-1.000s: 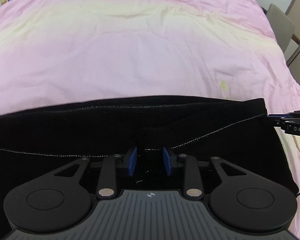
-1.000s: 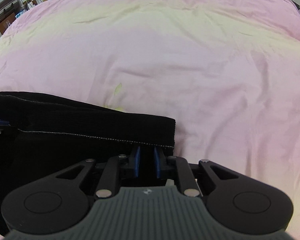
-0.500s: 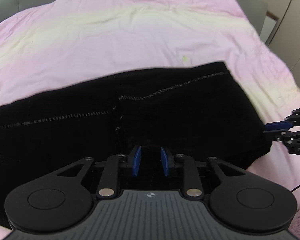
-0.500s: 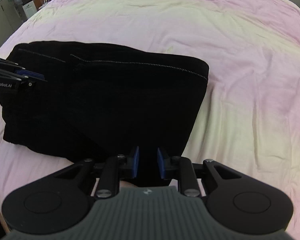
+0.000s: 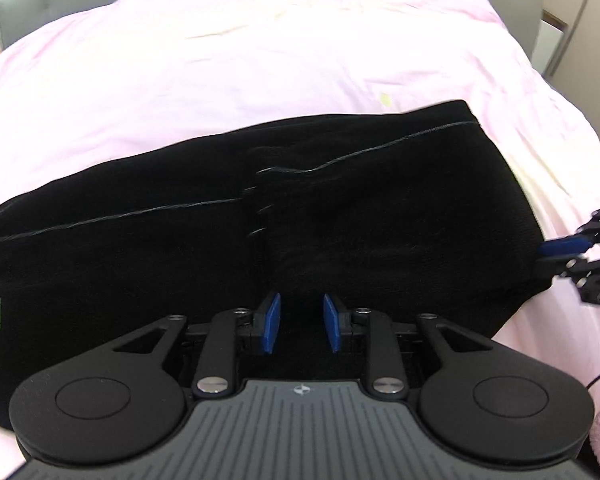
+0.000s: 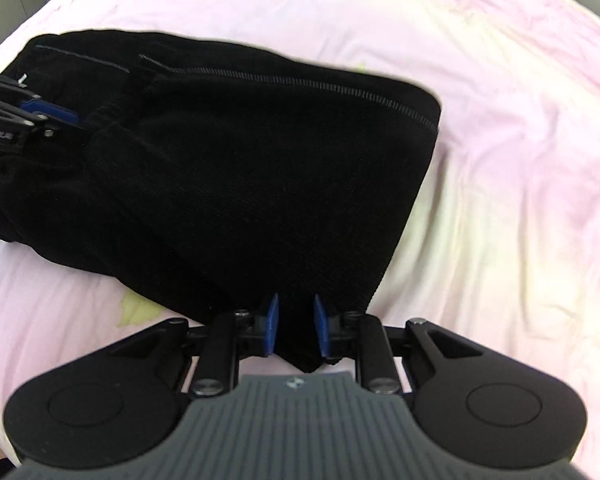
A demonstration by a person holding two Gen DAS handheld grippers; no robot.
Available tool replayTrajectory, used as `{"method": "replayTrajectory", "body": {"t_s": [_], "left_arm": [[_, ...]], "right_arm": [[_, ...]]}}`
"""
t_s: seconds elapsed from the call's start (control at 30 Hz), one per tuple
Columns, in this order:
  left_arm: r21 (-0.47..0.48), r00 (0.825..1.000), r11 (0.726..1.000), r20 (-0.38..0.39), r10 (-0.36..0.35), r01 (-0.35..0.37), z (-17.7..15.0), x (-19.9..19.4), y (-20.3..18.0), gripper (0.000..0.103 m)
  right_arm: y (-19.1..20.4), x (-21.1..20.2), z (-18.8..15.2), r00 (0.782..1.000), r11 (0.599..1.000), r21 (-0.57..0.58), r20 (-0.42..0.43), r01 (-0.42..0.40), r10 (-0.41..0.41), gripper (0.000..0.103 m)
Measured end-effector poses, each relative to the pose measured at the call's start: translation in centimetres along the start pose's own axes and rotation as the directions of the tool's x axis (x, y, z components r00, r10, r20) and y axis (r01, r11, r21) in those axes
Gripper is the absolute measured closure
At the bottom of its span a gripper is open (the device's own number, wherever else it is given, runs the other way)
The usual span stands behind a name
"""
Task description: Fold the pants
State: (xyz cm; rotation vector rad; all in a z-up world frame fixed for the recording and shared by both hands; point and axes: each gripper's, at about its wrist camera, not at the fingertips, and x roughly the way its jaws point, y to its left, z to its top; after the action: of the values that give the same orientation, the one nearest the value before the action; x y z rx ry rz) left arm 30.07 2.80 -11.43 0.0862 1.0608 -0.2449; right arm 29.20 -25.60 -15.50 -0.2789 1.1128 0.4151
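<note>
Black pants [image 5: 340, 208] with a grey stitched seam lie folded on the pink bed cover [image 5: 220, 52]. They also show in the right wrist view [image 6: 260, 168]. My left gripper [image 5: 300, 322] is at the near edge of the pants, its blue pads slightly apart with black cloth between them. My right gripper [image 6: 297, 328] is at the near right corner of the pants, its pads slightly apart around a cloth corner. The right gripper also shows at the right edge of the left wrist view [image 5: 568, 250]. The left gripper shows at the left edge of the right wrist view [image 6: 56, 116].
The pink and pale yellow bed cover [image 6: 500, 120] spreads wide around the pants. A grey chair [image 5: 512, 4] and a wooden cabinet [image 5: 576, 20] stand beyond the bed's far right side. Furniture [image 6: 4, 0] stands beyond the bed's far left.
Both grippers have pulled back toward me, so more of the folded pants shows ahead. The pads of both grippers have spread a little wider than one second ago.
</note>
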Motion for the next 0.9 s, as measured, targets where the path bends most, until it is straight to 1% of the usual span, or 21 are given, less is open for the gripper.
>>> {"method": "replayTrajectory", "body": {"t_s": [0.1,0.13,0.17,0.2,0.3,0.37,0.4,0.47,0.57,0.63,0.73,0.8,0.9], "left_arm": [[-0.075,1.000,0.997,0.021,0.015,-0.014,-1.5,-2.6,3.7,0.060],[-0.113,0.999,0.993,0.027,0.025,-0.022,-2.1,-3.4,5.3,0.059],[-0.157,0.999,0.987,0.030,0.038,-0.033,-2.7,-4.2,7.1,0.054],[-0.203,0.998,0.978,0.033,0.054,-0.046,-3.3,-4.9,8.8,0.050],[-0.337,0.993,0.937,0.033,0.115,-0.097,-5.6,-7.2,13.5,0.047],[-0.417,0.991,0.903,0.038,0.129,-0.102,-7.4,-8.3,16.5,0.043],[-0.459,0.990,0.883,0.046,0.136,-0.100,-8.3,-8.8,17.7,0.040],[-0.542,0.987,0.835,0.063,0.148,-0.091,-10.2,-9.6,20.4,0.039],[-0.631,0.985,0.773,0.079,0.156,-0.072,-12.1,-10.0,23.7,0.038],[-0.680,0.984,0.732,0.094,0.154,-0.049,-12.8,-9.9,25.8,0.035],[-0.743,0.982,0.669,0.112,0.150,-0.017,-14.8,-9.5,28.5,0.034],[-0.778,0.982,0.628,0.122,0.143,0.006,-15.7,-9.0,29.8,0.032],[-0.816,0.985,0.576,0.133,0.113,0.044,-16.5,-7.6,31.6,0.030]], "right_arm": [[0.7,-1.6,0.4,0.999,1.000,-0.009,0.035,0.008,-0.007,0.085],[1.1,-1.9,0.6,0.999,1.000,-0.020,0.041,0.011,-0.010,0.083],[1.7,-2.1,0.8,0.999,0.999,-0.035,0.045,0.016,-0.014,0.080],[2.2,-2.2,1.0,0.999,0.999,-0.048,0.047,0.019,-0.017,0.079],[4.3,-2.2,1.9,0.999,0.996,-0.088,0.052,0.013,-0.009,0.075],[6.0,-2.1,2.8,0.998,0.993,-0.122,0.059,0.003,0.004,0.071],[6.8,-2.0,3.2,0.998,0.990,-0.143,0.061,-0.003,0.012,0.071],[8.8,-1.7,4.4,0.998,0.979,-0.202,0.061,-0.007,0.020,0.071],[11.4,-1.0,6.5,0.998,0.959,-0.282,0.055,-0.015,0.032,0.072],[12.9,-0.4,8.0,0.998,0.944,-0.329,0.046,-0.023,0.041,0.072],[15.4,0.9,10.5,0.999,0.907,-0.420,0.002,-0.030,0.034,0.072],[16.8,2.1,11.8,1.000,0.871,-0.490,-0.025,-0.023,0.012,0.072],[18.6,3.8,13.5,0.997,0.813,-0.581,-0.077,-0.036,-0.011,0.072]]}}
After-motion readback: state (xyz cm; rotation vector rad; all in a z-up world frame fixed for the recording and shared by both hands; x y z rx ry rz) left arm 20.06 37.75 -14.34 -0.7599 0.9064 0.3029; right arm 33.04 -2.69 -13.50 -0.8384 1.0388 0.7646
